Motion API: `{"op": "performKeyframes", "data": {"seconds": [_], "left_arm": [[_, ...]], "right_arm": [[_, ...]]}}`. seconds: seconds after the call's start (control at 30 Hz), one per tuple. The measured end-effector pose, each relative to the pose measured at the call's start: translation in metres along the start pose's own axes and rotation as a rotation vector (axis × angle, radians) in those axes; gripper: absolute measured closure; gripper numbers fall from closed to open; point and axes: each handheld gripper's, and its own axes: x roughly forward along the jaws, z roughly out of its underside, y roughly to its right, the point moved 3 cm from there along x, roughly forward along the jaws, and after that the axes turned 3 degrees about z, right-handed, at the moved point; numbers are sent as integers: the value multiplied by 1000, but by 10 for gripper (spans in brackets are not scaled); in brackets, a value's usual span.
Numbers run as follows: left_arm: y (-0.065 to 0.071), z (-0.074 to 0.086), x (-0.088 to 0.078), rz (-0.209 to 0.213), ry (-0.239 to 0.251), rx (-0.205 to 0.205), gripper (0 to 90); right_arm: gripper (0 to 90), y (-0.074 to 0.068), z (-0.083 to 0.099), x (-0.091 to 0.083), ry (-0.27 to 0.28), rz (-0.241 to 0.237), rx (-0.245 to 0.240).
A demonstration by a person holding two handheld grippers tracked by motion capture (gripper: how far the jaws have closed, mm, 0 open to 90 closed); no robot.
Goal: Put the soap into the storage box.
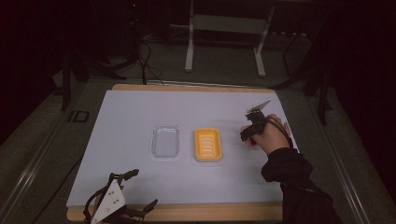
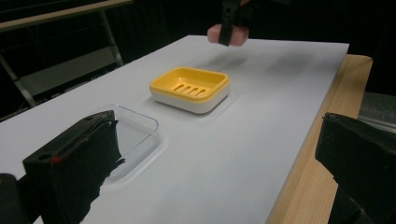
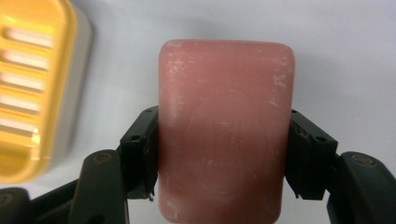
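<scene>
The right gripper (image 3: 219,154) holds a pink bar of soap (image 3: 226,130). Its two black jaws press on the two long sides of the bar, so it is closed on the soap. In the right gripper view the bar has rounded corners, some pale marks on its surface and a faint round stamp in the middle. In the left gripper view the soap (image 2: 226,35) hangs in the air above the white mat (image 2: 261,121), far behind the soap dish (image 2: 190,88), and it does not touch the mat.

The soap dish is yellow inside with a row of slots, and its outer wall is white. It stands near the middle of the mat. In the high view the right gripper (image 1: 252,128) is to the right of the soap dish (image 1: 208,144), near it but clearly apart. The person's hand (image 1: 271,135) in a dark sleeve carries this gripper.

Just to the left of the soap dish, in the high view, lies a clear plastic lid (image 1: 166,141), flat on the mat. The two things are close but do not touch.

The left gripper (image 1: 140,191) is well apart from the soap dish, at the near edge of the mat, over the wooden table (image 1: 187,212). Its jaws stand wide open and nothing is between them. In its own view one jaw partly hides the clear lid (image 2: 135,128).
</scene>
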Motion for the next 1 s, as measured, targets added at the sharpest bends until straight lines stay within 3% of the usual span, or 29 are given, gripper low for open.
{"op": "performKeyframes", "data": {"seconds": [0.23,0.33,0.5,0.67,0.9,1.0], "left_arm": [[0,0,0,0,1,2,5],[0,0,0,0,1,2,5],[0,0,0,-7,-5,7,5],[0,0,0,-9,0,4,5],[1,-1,0,-8,1,3,5],[1,-1,0,-8,4,2,5]], "right_arm": [[378,-10,-2,-28,9,9,21],[378,-16,-4,-39,-8,-21,48],[378,-30,-7,-53,-8,-27,46],[378,-45,-9,-60,-26,-42,47],[378,-68,-12,-65,-26,-96,43],[378,-85,-14,-65,-17,-124,40]]}}
